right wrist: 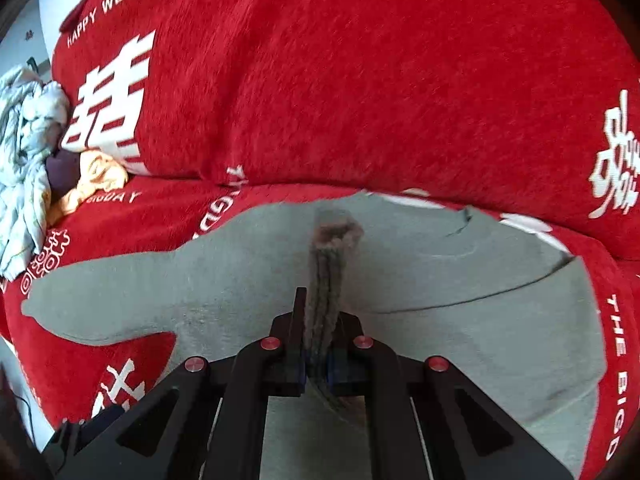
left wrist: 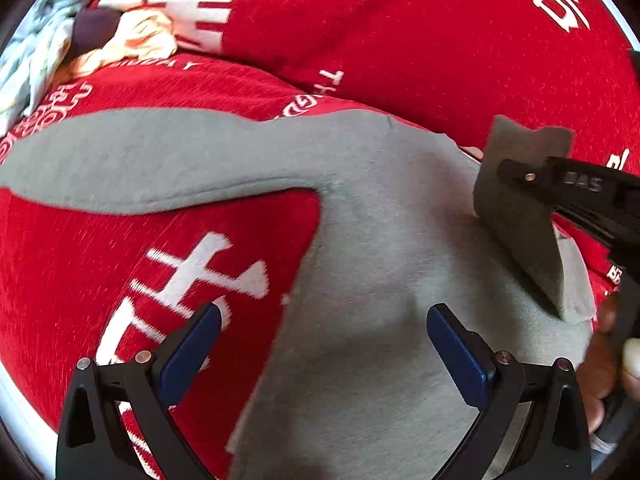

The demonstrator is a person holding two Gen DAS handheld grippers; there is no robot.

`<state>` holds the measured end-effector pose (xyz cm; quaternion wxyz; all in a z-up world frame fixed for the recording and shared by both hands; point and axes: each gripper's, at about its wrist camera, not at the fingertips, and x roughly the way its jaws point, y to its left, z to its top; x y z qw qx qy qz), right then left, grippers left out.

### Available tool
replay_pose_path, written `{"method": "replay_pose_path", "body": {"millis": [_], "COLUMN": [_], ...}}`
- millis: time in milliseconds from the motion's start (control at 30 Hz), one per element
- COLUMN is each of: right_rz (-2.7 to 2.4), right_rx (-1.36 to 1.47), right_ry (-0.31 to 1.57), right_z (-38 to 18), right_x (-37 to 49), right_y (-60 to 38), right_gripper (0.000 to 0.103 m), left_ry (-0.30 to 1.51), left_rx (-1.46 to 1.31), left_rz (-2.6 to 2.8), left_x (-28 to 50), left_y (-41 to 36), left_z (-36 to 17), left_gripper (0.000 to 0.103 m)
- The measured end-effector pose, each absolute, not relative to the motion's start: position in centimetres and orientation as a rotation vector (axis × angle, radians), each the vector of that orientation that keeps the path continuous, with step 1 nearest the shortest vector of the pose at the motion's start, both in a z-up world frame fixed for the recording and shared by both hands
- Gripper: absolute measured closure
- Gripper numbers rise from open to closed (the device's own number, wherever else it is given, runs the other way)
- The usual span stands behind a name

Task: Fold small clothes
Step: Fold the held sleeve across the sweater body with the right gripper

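Observation:
A grey long-sleeved top [left wrist: 384, 248] lies flat on the red sofa cover [left wrist: 100, 264], one sleeve [left wrist: 140, 160] stretched out to the left. My left gripper [left wrist: 324, 340] hovers over the body of the top, its blue pads [left wrist: 196, 348] wide apart and nothing between them. My right gripper [left wrist: 516, 174] comes in from the right, shut on a raised fold of the grey cloth [left wrist: 520, 216]. In the right wrist view the jaws of this gripper [right wrist: 320, 312] pinch a doubled strip of the grey fabric [right wrist: 330, 256] that stands up above the top [right wrist: 460, 292].
Loose clothes are heaped at the far left of the sofa: a pale patterned piece [right wrist: 24, 160], a yellow one [right wrist: 100, 176] and a dark purple one [right wrist: 64, 172]. A red back cushion [right wrist: 360, 80] with white lettering rises behind the top. A person's hand [left wrist: 604, 360] shows at the right edge.

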<state>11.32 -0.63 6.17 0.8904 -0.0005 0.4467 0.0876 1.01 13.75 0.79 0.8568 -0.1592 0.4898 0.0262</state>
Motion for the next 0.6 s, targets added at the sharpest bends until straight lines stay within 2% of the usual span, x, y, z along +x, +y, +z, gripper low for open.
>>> {"method": "replay_pose_path", "body": {"millis": [267,333,433,500,567,600], "right_rz": [0.268,0.304,0.373,0.386,0.393,0.401], "right_rx": [-0.008,0.0,0.019,0.016,0.007,0.002], "right_ry": [0.974,0.993,1.018,0.99,0.937,0.909], "right_z": [4.2,3.9,4.2,5.2,6.8,7.8], "right_x": [11.2,11.2,11.3,10.8,10.0,9.5], "right_y": [2.2,2.9,3.1,2.7,1.7,0.8], "right_gripper": [0.096,0.091,0.078,0.046,0.034,0.034], "left_ry": [1.002,1.004,1.013,1.011,1.007,0.999], "left_rx": [-0.385,-0.388,-0.408,-0.423,-0.43,-0.428], "left_rz": [0.05,0.054,0.057,0.06,0.056,0.049], "left_x": [-0.3,-0.4,-0.3,-0.3,-0.3,-0.3], "left_y": [15.4,15.6,16.0,16.1,16.0,15.8], "left_z": [0.9,0.7,0.6,0.8,1.3,1.7], "left_gripper": [0.0,0.0,0.0,0.0,0.0,0.0]}}
